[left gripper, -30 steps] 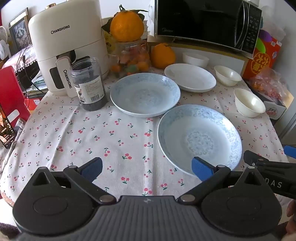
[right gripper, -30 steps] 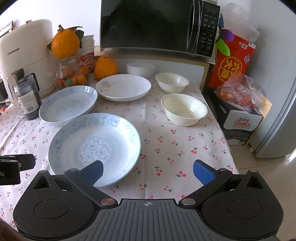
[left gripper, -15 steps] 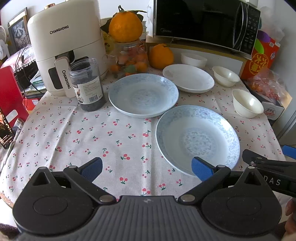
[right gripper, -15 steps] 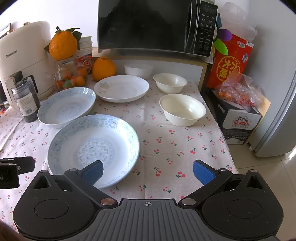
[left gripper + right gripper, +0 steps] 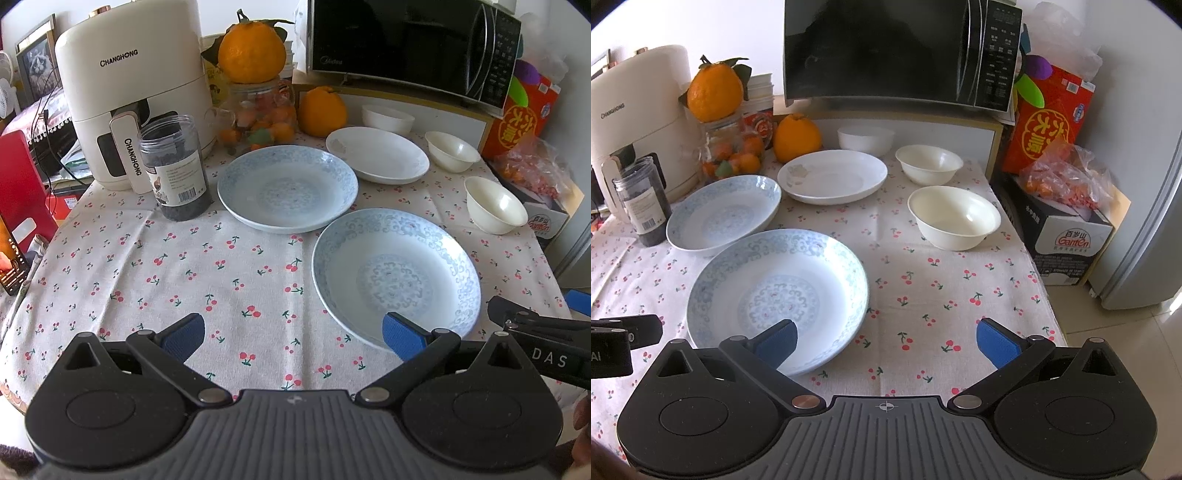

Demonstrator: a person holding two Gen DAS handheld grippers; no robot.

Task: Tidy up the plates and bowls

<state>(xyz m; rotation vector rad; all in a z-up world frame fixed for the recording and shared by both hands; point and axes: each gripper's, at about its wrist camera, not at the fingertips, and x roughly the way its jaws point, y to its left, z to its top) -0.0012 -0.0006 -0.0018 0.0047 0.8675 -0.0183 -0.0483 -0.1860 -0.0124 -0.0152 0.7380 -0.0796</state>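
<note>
Two grippers hover at the table's near edge, jaws spread wide and empty: the left gripper (image 5: 293,334) and the right gripper (image 5: 886,341). The nearest patterned plate (image 5: 777,291) lies between them, unstacked, apparently the first pick. The cream bowl (image 5: 955,218) sits well apart.

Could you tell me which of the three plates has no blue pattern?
The plain white plate farthest back, near the microwave; both nearer plates carry blue scrollwork.
</note>
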